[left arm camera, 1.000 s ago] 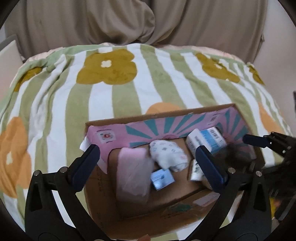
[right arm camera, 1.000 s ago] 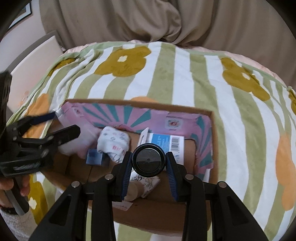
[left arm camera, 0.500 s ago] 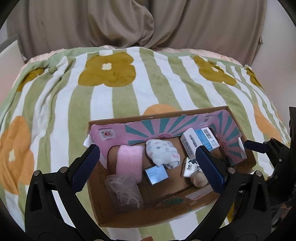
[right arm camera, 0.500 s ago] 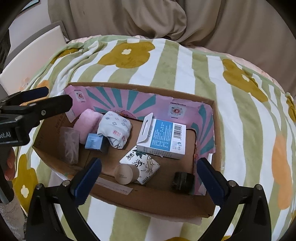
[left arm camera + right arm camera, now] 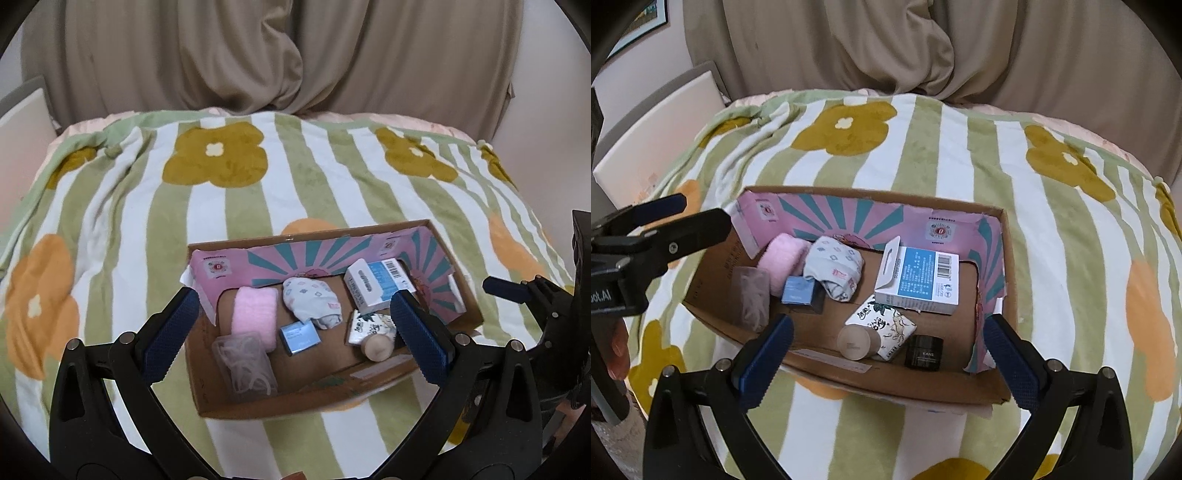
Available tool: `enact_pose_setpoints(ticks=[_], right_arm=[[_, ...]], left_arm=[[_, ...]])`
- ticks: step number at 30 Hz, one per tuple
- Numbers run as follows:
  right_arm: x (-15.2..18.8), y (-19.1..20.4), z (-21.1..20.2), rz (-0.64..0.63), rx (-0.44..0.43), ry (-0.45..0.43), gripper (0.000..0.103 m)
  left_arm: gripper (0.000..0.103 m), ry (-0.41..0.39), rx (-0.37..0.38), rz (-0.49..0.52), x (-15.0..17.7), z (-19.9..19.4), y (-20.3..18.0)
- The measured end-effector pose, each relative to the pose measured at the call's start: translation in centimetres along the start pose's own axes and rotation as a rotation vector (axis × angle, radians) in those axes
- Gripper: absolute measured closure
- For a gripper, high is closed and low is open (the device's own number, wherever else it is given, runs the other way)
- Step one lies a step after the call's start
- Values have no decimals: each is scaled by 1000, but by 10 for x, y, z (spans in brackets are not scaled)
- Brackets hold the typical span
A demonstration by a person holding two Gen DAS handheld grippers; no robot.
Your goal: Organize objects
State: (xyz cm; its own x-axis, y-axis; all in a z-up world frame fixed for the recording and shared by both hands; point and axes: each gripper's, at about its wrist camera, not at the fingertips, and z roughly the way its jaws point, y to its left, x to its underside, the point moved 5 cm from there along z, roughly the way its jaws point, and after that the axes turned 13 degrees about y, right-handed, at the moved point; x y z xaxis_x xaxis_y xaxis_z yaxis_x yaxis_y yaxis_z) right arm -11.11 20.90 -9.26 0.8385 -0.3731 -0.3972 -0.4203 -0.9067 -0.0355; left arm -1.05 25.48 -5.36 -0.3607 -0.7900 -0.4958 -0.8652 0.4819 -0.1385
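A shallow cardboard box [image 5: 1010,280] with a pink and teal lining [image 5: 436,243] lies on the striped blanket. In it are a pink roll [image 5: 783,258], a patterned cloth bundle [image 5: 834,266], a small blue box [image 5: 798,291], a clear bag [image 5: 243,365], a white and blue carton [image 5: 919,280], a floral packet [image 5: 882,325], a beige round jar [image 5: 855,341] and a black jar [image 5: 924,352]. My left gripper [image 5: 295,336] is open and empty above the box's near side. My right gripper [image 5: 884,358] is open and empty over the box's front edge.
The green and white striped blanket [image 5: 122,229] with yellow and orange flowers covers the bed. A beige curtain [image 5: 258,55] hangs behind. A white panel [image 5: 653,140] stands at the left. The other gripper shows at the left in the right wrist view [image 5: 646,236].
My right gripper has opened and let go of the black jar, which now stands in the box. Both grippers have drawn back and up from the box.
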Motion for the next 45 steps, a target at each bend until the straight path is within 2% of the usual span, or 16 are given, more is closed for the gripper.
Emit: enact_pose_setpoints(ticks=[8,15,20,30,45], right_arm=[[14,6,-57,23,39,-104,1],[43,17,-109,40,36,-209,1],[68,23,-124,44,46,-230,1],[122,29,-145,81,63,-303,1],[136,25,-144,91,84,-300,1]], left_arm=[[0,-103,17,14,21,-66,-13],[0,-195,-10,26,63,-113,-23],[0,-237,-51,45,98,-132,-27],[0,-256,-34,1,163,-140,-26],[0,-258,-37,22,175,-140,-37]])
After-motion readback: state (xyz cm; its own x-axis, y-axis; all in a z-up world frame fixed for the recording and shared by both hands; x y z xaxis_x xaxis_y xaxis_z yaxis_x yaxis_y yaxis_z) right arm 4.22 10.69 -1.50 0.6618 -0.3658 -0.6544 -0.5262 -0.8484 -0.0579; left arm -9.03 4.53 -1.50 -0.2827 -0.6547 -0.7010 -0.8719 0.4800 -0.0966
